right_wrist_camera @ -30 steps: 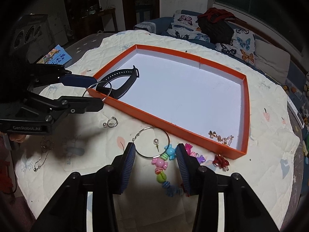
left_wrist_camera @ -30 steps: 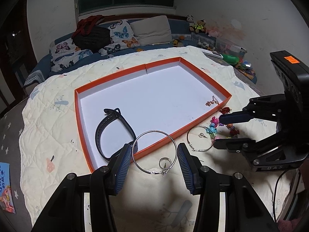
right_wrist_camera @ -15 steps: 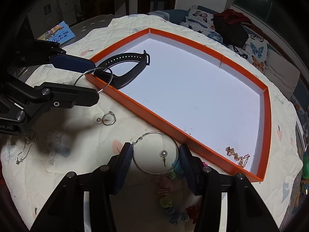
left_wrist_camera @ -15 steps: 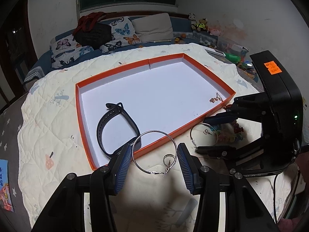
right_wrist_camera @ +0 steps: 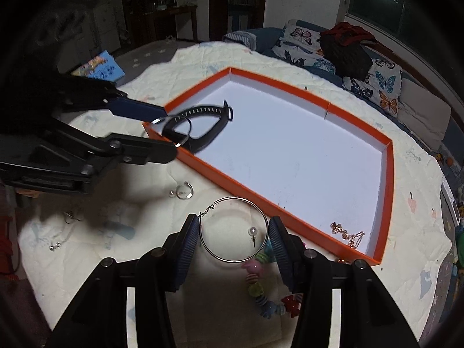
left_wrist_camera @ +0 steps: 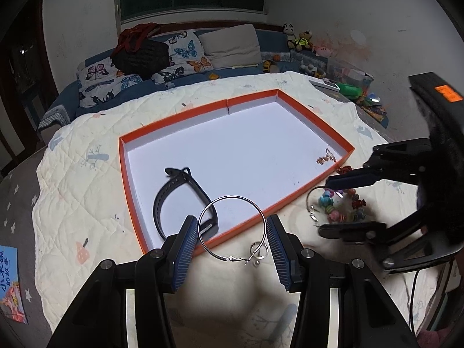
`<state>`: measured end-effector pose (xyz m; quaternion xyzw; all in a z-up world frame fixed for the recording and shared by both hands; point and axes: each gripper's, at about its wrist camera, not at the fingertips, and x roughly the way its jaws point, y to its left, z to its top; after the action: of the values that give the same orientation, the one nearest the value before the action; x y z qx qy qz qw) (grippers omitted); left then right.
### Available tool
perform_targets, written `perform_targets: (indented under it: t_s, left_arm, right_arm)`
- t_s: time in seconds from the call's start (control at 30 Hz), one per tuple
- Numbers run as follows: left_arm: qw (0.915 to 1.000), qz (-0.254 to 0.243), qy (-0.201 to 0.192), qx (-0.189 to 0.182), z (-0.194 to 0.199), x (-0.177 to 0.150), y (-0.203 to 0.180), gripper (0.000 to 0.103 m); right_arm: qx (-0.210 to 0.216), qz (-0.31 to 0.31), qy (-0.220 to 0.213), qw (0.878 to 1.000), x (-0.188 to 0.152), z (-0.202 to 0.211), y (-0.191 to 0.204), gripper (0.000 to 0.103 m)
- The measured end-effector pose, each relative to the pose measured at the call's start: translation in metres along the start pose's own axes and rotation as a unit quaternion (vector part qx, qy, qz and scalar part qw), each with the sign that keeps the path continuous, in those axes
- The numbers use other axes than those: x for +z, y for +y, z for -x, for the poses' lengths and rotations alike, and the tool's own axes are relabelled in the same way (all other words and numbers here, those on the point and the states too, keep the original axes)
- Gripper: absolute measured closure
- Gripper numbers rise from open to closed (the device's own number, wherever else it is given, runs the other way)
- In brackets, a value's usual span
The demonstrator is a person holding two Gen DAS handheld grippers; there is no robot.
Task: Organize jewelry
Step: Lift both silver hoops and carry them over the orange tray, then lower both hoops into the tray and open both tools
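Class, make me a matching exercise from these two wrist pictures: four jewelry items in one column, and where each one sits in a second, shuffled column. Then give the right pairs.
Items:
1. black watch band
2. gold chain
3. bead bracelet
4. small ring

Places:
A. on the quilt, near the right gripper
B. in the orange tray, corner nearest the left gripper
C. on the quilt between the grippers
D. in the tray's opposite near corner

Pairs: 1-B, 2-D, 3-A, 4-C

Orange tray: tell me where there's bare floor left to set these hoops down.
The orange tray is bare through its middle and far end. The black watch band fills one near corner, the gold chain the other. Outside the near wall, the beaded bracelet and small ring crowd the quilt.
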<state>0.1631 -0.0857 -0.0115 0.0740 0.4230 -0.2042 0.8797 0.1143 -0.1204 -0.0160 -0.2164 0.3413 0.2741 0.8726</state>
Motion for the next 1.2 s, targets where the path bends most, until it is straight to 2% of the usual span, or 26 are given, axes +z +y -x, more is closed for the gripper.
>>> perform_targets:
  t_s: [0.2, 0.53, 0.9, 1.2]
  left_arm:
    - [1.0, 0.007, -0.006, -0.001, -0.007, 0.026, 0.011, 0.051]
    - [1.0, -0.004, 0.006, -0.002, -0.045, 0.058, 0.017, 0.051]
    - [0.9988, -0.017, 0.043, -0.017, -0.098, 0.065, 0.014, 0.051]
    - [0.9981, -0.017, 0.055, -0.022, -0.118, 0.065, 0.014, 0.051]
  right_arm:
    - [-0.024, -0.026, -0.027, 0.999, 0.018, 0.009, -0.027, 0.048]
    - [-0.039, -0.078, -0.031, 0.996, 0.035, -0.018, -0.073, 0.048]
    - [-0.037, -0.099, -0.004, 0.994, 0.038, -0.053, -0.095, 0.048]
    - [-0.042, -0.1, 0.008, 0.994, 0.035, -0.063, -0.099, 0.048]
